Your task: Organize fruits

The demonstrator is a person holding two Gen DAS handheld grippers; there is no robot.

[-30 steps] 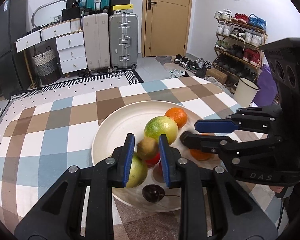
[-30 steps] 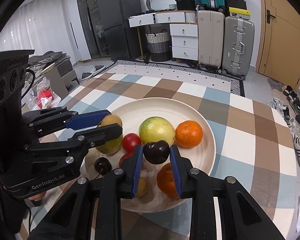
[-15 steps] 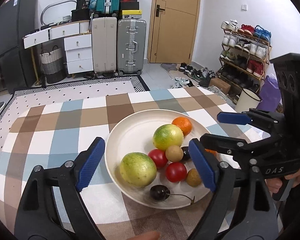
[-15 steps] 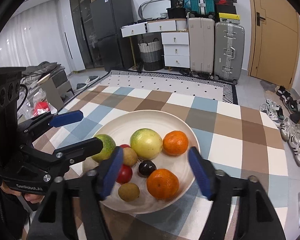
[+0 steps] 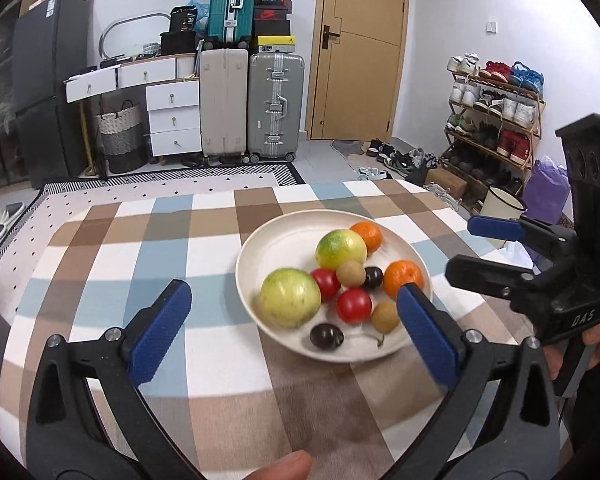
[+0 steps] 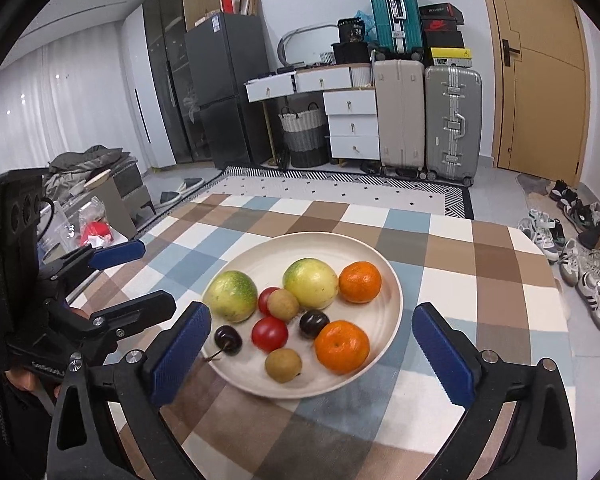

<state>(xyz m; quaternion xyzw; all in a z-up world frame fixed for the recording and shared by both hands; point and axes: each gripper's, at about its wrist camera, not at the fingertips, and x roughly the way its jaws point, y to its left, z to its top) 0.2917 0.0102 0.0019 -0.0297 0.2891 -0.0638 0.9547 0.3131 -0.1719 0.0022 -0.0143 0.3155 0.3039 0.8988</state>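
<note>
A cream plate (image 5: 260,240) (image 6: 380,264) on the checked tablecloth holds two green-yellow fruits (image 5: 290,303), two oranges (image 6: 342,346), two red tomatoes (image 5: 354,305), two small brown fruits (image 6: 283,365) and two dark cherries (image 6: 228,340). My left gripper (image 5: 292,294) hangs just short of the plate's near-left rim, its jaws opening wide and touching no fruit. My right gripper (image 6: 311,316) is likewise back from the near rim, jaws opening, pads clear of the fruit. Each shows in the other's view: right gripper (image 5: 472,250), left gripper (image 6: 148,278).
The table (image 5: 100,240) ends just beyond the plate, with a dotted rug (image 6: 340,188) past it. Suitcases (image 5: 276,104), white drawers (image 5: 174,116), a fridge (image 6: 220,92) and a door (image 5: 360,48) line the far wall. A shoe rack (image 5: 496,120) stands right.
A second ago my left gripper was shut on a small brown fruit and my right on a dark cherry. Both let go; the fruits lie on the plate and both grippers drew back.
</note>
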